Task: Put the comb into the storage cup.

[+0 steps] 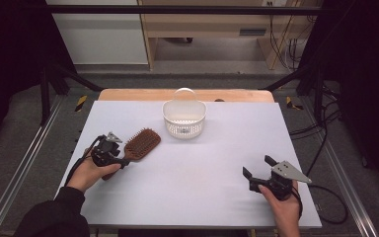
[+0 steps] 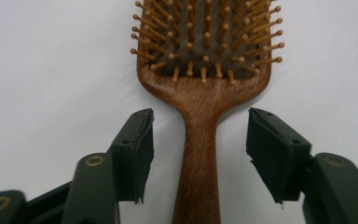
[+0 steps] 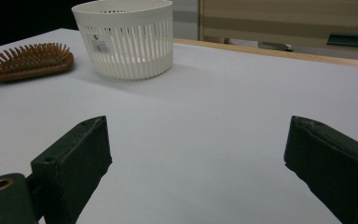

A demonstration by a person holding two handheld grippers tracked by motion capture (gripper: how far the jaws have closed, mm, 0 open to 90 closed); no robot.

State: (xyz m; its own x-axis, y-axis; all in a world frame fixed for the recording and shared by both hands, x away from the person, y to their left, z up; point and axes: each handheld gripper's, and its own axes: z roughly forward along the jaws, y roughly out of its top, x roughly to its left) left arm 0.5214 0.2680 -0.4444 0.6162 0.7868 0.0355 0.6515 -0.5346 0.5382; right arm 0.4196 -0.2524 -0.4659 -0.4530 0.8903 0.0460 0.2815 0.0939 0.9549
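Observation:
A brown wooden paddle hairbrush [image 1: 142, 142] lies bristles up on the white table, left of centre. My left gripper [image 1: 120, 155] sits at the brush's handle. In the left gripper view the handle [image 2: 200, 140] runs up between the two jaws, with a gap of bare table on each side, so my left gripper [image 2: 199, 113] is open around it. My right gripper [image 1: 257, 165] rests near the front right of the table, open, and the right gripper view shows my right gripper [image 3: 198, 122] with nothing between its jaws.
A white slotted plastic basket [image 1: 184, 118] stands at the table's back centre; in the right gripper view the basket [image 3: 126, 42] is right of the hairbrush [image 3: 28, 60]. The white tabletop [image 1: 202, 173] spreads between the two hands. Metal rails and cables flank the table.

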